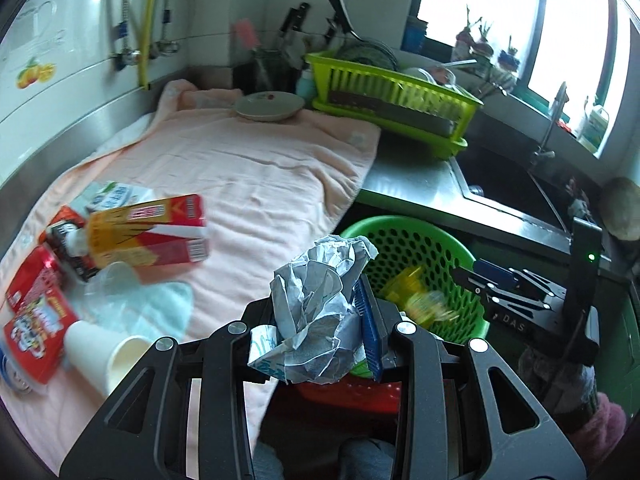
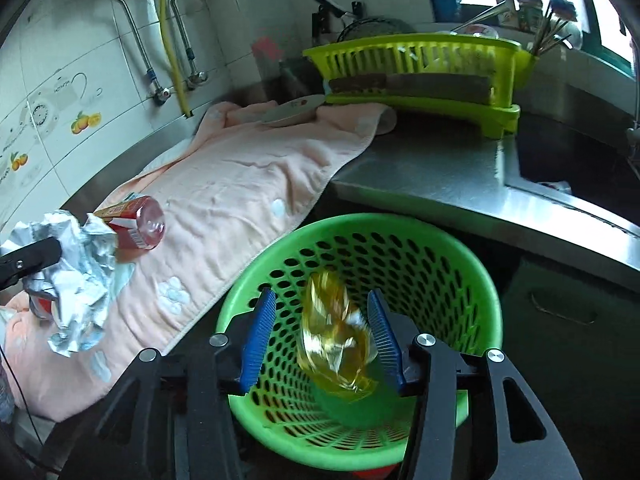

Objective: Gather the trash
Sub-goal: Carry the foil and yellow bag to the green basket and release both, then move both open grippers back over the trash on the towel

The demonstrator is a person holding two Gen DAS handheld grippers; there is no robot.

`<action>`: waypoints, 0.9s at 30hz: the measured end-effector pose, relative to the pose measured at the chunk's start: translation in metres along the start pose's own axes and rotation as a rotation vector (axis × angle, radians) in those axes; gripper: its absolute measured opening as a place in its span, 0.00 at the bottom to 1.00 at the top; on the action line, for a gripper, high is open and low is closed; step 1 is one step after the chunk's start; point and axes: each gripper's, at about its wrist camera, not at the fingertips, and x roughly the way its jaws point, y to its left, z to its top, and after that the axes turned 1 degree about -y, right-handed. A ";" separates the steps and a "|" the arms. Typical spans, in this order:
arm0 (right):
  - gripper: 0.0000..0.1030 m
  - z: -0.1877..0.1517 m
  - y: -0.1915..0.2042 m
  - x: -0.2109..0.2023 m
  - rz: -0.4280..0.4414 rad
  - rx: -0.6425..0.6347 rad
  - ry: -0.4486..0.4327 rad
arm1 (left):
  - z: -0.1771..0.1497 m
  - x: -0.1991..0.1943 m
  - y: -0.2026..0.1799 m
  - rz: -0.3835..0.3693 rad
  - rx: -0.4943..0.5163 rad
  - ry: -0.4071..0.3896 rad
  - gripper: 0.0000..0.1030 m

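Trash going into the green basket

The left gripper [image 1: 320,320] jaws clench a crumpled paper wad [image 1: 316,304] over the counter's front edge; the right gripper [image 2: 322,336] jaws stand released, a yellow wrapper [image 2: 336,340] between them inside the green basket [image 2: 472,264], below the counter's towel [image 1: 248,184].

A bright green perforated basket [image 2: 400,248] sits beside a peach-pink towel [image 1: 248,184] dotted with pale blue patches, spread over a steel-grey bench [image 2: 432,176]. Crumpled silver-grey paper [image 1: 320,312] shows against blue claw pads [image 2: 260,336] on black frames. A translucent yellow wrapper [image 2: 336,344], red-and-orange cartons [image 1: 160,232] and a lime dish rack [image 1: 400,96] add colour.
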 end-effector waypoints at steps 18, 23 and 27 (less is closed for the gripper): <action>0.75 -0.019 -0.035 -0.047 -0.038 0.056 -0.095 | 0.008 0.090 -0.057 -0.121 -0.006 0.139 0.40; 0.75 -0.023 -0.039 -0.051 -0.043 0.065 -0.096 | 0.005 0.101 -0.067 -0.135 0.005 0.153 0.54; 0.76 -0.024 -0.039 -0.052 -0.041 0.071 -0.094 | 0.002 0.102 -0.069 -0.138 0.009 0.154 0.63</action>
